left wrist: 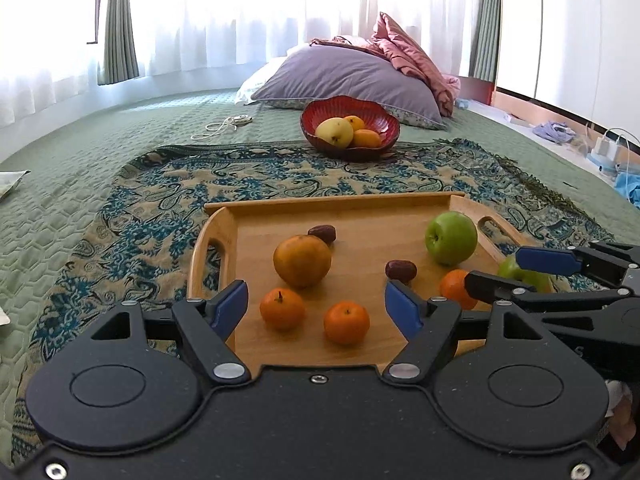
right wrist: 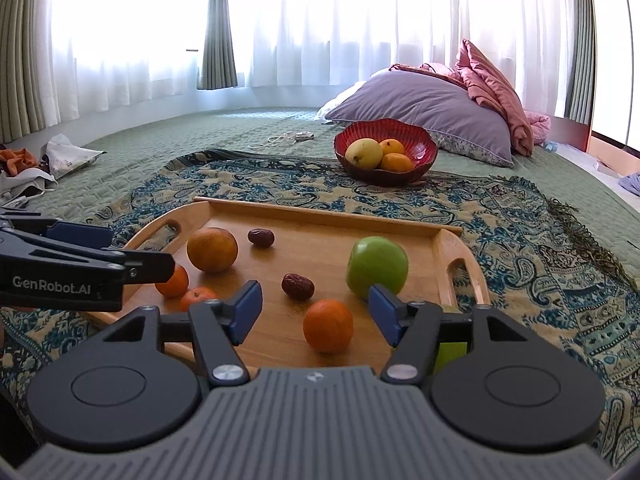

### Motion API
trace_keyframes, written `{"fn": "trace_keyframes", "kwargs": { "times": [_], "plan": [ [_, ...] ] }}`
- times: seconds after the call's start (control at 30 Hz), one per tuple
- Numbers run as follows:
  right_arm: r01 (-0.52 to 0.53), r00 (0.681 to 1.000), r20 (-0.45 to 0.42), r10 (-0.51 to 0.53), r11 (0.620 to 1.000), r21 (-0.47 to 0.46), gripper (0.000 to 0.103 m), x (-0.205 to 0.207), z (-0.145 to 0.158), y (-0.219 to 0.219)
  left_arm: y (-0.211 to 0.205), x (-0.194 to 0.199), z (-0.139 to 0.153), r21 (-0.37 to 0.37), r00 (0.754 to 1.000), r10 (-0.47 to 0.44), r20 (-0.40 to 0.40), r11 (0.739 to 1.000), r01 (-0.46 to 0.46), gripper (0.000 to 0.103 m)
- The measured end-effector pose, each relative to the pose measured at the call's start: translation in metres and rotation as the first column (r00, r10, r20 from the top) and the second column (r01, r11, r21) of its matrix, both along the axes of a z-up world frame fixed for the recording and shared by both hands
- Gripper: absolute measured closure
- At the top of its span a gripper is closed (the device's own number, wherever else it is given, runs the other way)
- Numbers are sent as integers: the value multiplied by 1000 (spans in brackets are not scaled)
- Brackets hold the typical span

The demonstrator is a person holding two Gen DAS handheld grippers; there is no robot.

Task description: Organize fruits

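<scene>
A wooden tray (left wrist: pixel 360 204) (right wrist: pixel 320 212) on a paisley cloth holds a large orange (left wrist: pixel 302 260) (right wrist: pixel 212 249), several small tangerines (left wrist: pixel 346 322) (right wrist: pixel 328 325), two dark dates (left wrist: pixel 401 271) (right wrist: pixel 297 286) and a green apple (left wrist: pixel 451 237) (right wrist: pixel 377 266). A second green apple (left wrist: pixel 524 274) lies at the tray's right end, behind the right gripper. A red bowl (left wrist: pixel 350 128) (right wrist: pixel 385 148) beyond the tray holds a yellow pear and two oranges. My left gripper (left wrist: pixel 316 310) is open and empty over the tray's near edge. My right gripper (right wrist: pixel 314 312) is open and empty, a tangerine in front of it.
A purple pillow (left wrist: pixel 352 76) (right wrist: pixel 424 108) and pink bedding (left wrist: pixel 404 52) lie behind the bowl. A white cord (left wrist: pixel 224 124) lies on the green quilt. Clothes and a bag (right wrist: pixel 60 156) sit at the far left, chargers and cloths (left wrist: pixel 608 148) at the right bed edge.
</scene>
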State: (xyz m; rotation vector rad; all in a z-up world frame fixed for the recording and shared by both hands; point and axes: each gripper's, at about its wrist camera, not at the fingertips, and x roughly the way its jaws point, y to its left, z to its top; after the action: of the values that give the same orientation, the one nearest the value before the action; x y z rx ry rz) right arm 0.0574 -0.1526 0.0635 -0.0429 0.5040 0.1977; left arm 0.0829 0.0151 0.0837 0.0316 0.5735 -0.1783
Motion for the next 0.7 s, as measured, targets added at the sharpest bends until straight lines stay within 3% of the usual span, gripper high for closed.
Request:
{"fn": "trace_keyframes", "kwargs": {
  "times": [0.37,0.7],
  "plan": [
    [11,1000,24,-10,1000,-17,24,-18,-5,-2,5,-17,-17,-2,999,40,-25,999,-40,25],
    [44,999,18,-44,999,-25,21,-39,-28,-6,9,-30,-44,8,995,84,-54,996,-84,22]
  ]
}}
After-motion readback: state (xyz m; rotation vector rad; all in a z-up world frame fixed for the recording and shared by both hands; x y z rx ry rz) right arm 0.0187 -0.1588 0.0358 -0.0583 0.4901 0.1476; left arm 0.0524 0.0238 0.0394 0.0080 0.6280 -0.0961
